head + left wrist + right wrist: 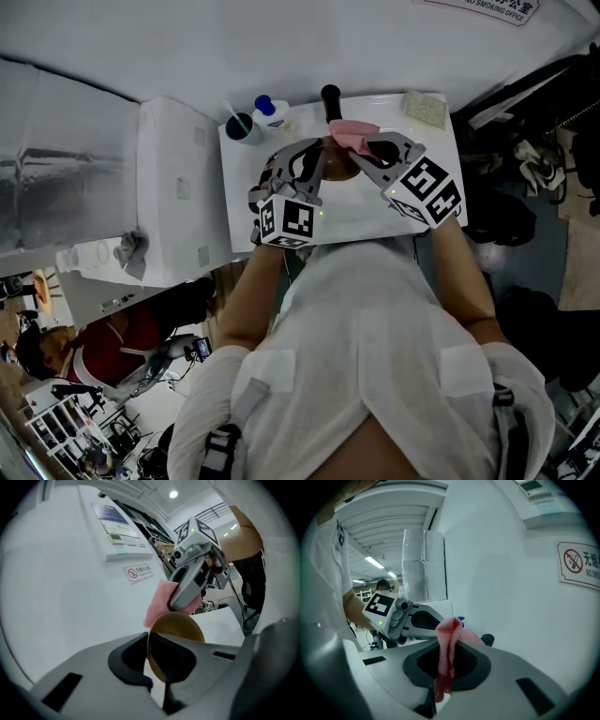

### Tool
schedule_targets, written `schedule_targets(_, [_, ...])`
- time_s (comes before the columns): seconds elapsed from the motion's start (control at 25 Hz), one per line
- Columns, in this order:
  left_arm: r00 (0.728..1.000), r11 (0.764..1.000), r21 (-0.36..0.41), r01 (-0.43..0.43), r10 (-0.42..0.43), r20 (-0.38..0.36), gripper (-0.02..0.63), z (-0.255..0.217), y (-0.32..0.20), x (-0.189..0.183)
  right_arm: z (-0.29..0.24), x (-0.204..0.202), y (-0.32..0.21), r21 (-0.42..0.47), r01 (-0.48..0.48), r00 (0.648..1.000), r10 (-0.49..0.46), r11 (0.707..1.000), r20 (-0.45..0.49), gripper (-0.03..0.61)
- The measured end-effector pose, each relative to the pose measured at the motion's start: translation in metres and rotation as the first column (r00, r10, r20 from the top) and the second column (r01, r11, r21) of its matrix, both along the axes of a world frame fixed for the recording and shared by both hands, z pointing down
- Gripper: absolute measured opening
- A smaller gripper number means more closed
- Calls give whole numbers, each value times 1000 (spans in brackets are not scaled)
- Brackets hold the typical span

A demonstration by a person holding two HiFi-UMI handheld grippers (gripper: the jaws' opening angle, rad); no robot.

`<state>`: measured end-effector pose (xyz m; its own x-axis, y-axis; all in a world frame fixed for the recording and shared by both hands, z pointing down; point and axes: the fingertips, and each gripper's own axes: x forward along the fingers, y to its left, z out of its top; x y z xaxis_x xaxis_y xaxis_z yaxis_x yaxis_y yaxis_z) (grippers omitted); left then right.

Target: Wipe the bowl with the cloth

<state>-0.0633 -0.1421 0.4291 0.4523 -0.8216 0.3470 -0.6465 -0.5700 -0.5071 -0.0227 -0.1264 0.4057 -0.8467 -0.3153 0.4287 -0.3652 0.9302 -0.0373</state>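
Note:
Above the white table (431,211) a brown bowl (340,166) is held up on edge, my left gripper (322,164) shut on its rim. In the left gripper view the bowl (180,626) stands between the jaws of the left gripper (158,667), hollow side toward the right jaw. My right gripper (367,150) is shut on a pink cloth (351,133). The cloth (158,604) touches the bowl's far top rim, with the right gripper (191,581) behind it. In the right gripper view the cloth (448,646) hangs bunched from the right gripper (443,670), and the left gripper (396,613) is just beyond.
At the table's far edge stand a dark cup with a stick (242,125), a blue-capped bottle (270,112), a black handle-like object (330,97) and a pale sponge (426,108). A white cabinet (173,192) adjoins the table's left. A wall with a no-smoking sign (581,564) lies behind.

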Motion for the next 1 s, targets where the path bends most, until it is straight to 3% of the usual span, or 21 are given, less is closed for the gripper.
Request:
schedule_targets(0.2, [982, 995, -86, 55, -69, -173, 20, 2, -5, -16, 6, 5, 1, -38, -2, 1000, 3, 999, 11, 37])
schedule_targets(0.48, [905, 973, -196, 122, -190, -381, 20, -3, -17, -35, 9, 6, -2, -49, -22, 999, 23, 999, 23, 37])
schedule_targets(0.76, [810, 934, -289, 212, -333, -483, 25, 7, -21, -44, 16, 5, -7, -49, -76, 997, 76, 996, 2, 37])
schedule_targets(1.0, [799, 906, -321, 277, -403, -446, 25, 13, -17, -42, 25, 9, -16, -30, -146, 989, 144, 989, -39, 37])
